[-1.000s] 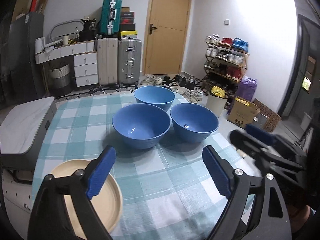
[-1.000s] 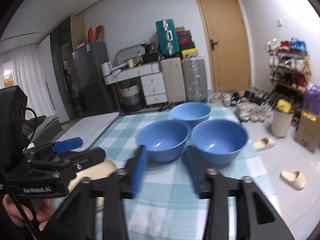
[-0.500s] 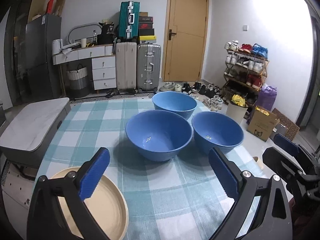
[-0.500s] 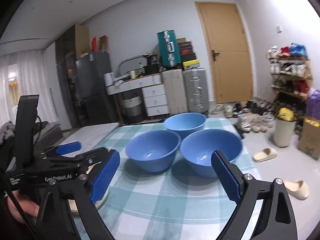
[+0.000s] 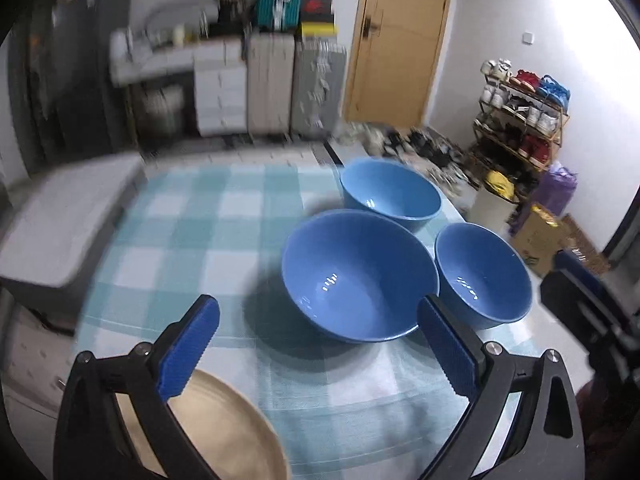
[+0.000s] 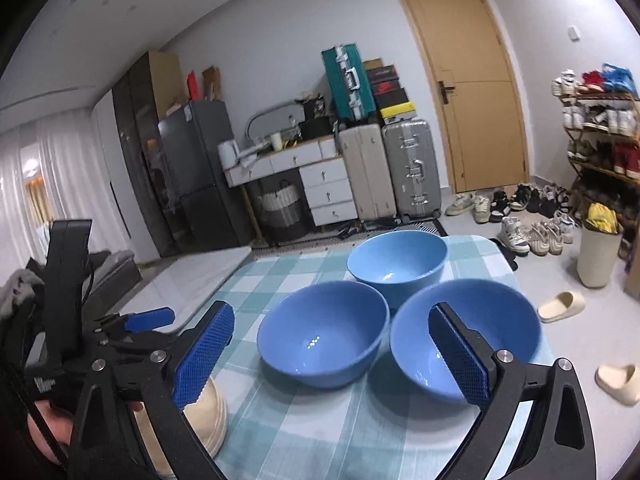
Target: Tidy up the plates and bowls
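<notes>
Lower centre of both views: left gripper (image 5: 318, 354) and right gripper (image 6: 334, 358) both spread wide, nothing between the blue pads.
Bowls: three blue ones clustered mid-frame on the checked tablecloth (image 5: 192, 220); near bowl (image 5: 358, 274), right bowl (image 5: 482, 274) and far bowl (image 5: 390, 192), rims close together, whether touching I cannot tell.
Plates: beige plate stack (image 6: 204, 412) at the lower left of the right wrist view, under the left gripper.
Step in hand: judged an approach, with nothing gripped and no bowl nested yet.
Next move calls for: one pad inside a bowl rim, one outside, then a lift clear of its neighbours.
Risk: crowded rims may knock together.
Surface: table with teal and white checks.
Room: door (image 6: 468, 88) at upper right, suitcases (image 6: 390, 170) centre, shoe rack (image 5: 520, 120) at right edge.
</notes>
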Demonstrator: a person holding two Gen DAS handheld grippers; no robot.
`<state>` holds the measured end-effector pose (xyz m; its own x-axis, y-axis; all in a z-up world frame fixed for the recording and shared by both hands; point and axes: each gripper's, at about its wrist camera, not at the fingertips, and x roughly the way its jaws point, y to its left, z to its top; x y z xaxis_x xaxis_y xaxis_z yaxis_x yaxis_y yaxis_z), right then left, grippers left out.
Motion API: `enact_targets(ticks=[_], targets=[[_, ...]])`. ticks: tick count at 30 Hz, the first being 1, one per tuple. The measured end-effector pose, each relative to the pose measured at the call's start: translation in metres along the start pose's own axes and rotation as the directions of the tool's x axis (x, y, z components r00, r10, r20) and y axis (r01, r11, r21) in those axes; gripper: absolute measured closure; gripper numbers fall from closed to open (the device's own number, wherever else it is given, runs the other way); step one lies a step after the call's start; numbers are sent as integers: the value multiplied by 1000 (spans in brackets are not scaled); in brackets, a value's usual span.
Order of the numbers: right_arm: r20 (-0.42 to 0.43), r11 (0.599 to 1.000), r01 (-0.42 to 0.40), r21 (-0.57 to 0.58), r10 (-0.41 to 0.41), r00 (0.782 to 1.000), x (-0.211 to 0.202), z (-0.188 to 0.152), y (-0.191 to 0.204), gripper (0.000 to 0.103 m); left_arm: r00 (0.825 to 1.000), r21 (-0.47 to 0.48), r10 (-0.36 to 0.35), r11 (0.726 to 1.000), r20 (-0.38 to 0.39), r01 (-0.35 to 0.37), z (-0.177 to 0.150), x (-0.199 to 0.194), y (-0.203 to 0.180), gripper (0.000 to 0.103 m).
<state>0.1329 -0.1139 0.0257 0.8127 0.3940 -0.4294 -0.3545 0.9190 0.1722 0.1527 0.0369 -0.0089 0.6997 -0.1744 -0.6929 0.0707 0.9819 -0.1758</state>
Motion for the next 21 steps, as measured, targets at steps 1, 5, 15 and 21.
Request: enact_targets(ticks=[1, 5, 15, 21], targets=[[-17, 1000, 1, 8, -1, 1000, 11, 5, 0, 2, 999, -13, -17, 1000, -28, 16, 5, 7, 4, 3], [-59, 999, -31, 42, 34, 998, 49, 20, 1, 2, 995, -4, 12, 1000, -98, -12, 21, 34, 12, 3], [-139, 998, 66, 8, -65, 988, 99, 39, -12, 2, 943, 31, 63, 998, -327, -56, 35, 115, 40, 3], [-195, 997, 60, -43, -67, 979, 119, 33, -12, 2, 923, 22, -7, 1000, -384, 17, 36, 136, 38, 4]])
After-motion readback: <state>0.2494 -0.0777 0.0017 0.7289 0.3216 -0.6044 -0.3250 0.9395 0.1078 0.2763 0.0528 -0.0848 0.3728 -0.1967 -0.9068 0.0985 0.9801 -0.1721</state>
